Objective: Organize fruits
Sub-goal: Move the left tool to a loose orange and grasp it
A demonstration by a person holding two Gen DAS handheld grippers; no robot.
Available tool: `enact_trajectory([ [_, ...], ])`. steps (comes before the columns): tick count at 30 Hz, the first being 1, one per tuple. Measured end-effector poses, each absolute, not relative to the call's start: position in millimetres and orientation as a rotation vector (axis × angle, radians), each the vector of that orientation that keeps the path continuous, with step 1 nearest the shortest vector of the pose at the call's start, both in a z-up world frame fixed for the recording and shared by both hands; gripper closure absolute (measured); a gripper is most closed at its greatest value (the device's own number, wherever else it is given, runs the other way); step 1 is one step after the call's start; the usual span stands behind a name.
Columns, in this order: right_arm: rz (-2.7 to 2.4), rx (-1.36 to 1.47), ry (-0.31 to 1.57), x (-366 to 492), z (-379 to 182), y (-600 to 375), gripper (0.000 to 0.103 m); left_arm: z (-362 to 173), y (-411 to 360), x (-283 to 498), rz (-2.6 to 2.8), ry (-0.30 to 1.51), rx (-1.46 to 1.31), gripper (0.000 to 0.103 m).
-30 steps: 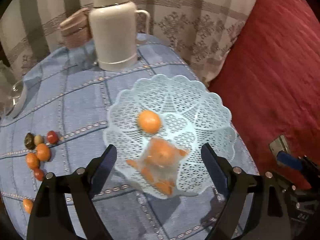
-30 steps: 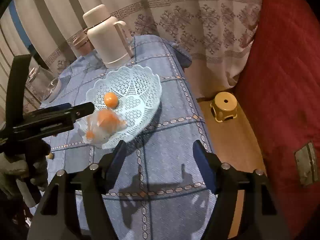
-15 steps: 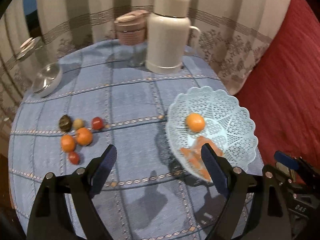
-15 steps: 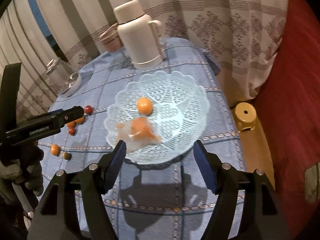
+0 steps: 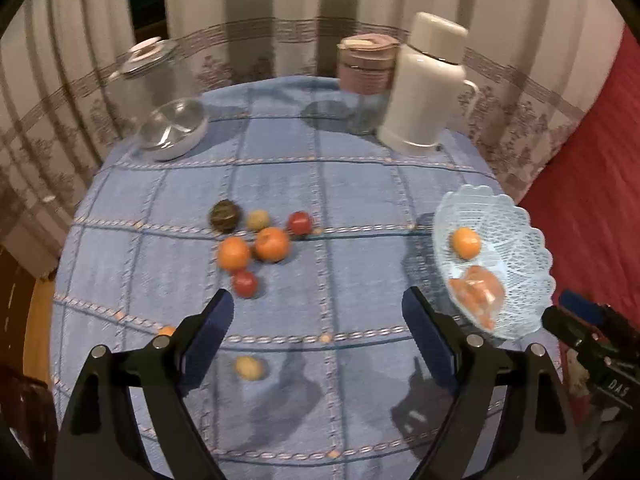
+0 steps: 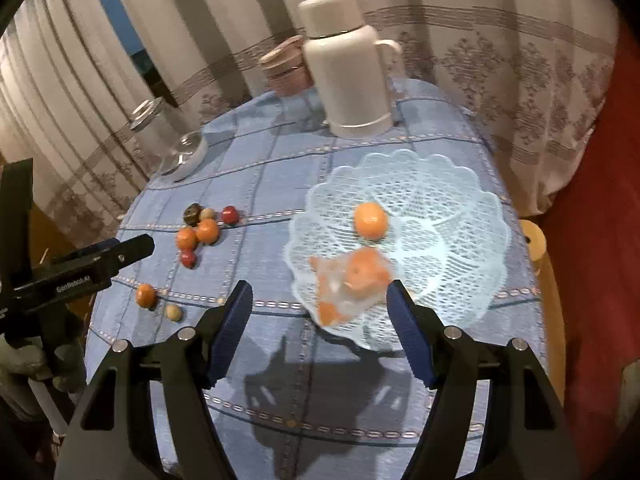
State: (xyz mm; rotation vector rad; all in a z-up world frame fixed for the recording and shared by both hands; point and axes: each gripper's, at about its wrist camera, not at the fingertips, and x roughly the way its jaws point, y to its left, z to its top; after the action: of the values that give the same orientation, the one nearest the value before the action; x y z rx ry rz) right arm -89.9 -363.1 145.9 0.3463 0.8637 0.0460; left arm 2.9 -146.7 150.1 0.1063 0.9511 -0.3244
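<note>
While most of the fruit lies loose on the table (image 5: 360, 200), one orange (image 6: 371, 220) already sits in the pale blue lattice basket (image 6: 452, 184), near its middle. Just in front of it, also in the basket, lies a clear plastic bag (image 6: 348, 280) with orange pieces inside; contents blurred, exact kind cannot be told.

Loose group on the blue checked cloth, well apart from the basket, seen from the left wrist view: two oranges (image 5: 253, 249) side by side, a red fruit (image 5: 299, 222) behind them, a second red fruit (image 5: 244, 283) in front, a small yellowish fruit (image 5: 257, 220) and a dark round fruit (image 5: 226, 216) at the back. Nearer the camera, set apart from the group: a pale yellow fruit (image 5: 249, 367) and a small orange one (image 5: 167, 330), partly hidden behind the left finger.

Left gripper (image 5: 318, 332): jaws spread wide, nothing between them, above the bare cloth in front of the loose group. Right gripper (image 6: 320, 324): jaws spread, nothing gripped, hanging above the near rim of the basket.

Back of table: white flask (image 5: 424, 84) with handle, a pinkish lidded jar (image 5: 366, 68) beside it, a glass lid (image 5: 173, 128) lying at the left edge. Curtains (image 5: 280, 12) behind; red fabric (image 5: 592, 180) to the right.
</note>
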Motion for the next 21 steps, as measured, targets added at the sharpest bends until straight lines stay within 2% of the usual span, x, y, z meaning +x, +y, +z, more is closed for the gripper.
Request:
enact_trajectory([
  [21, 0.148, 0.315, 0.931, -60.6, 139.1, -291.0, 0.032, 110.8, -35.4, 11.8, -0.157, 1.065, 0.055, 0.017],
])
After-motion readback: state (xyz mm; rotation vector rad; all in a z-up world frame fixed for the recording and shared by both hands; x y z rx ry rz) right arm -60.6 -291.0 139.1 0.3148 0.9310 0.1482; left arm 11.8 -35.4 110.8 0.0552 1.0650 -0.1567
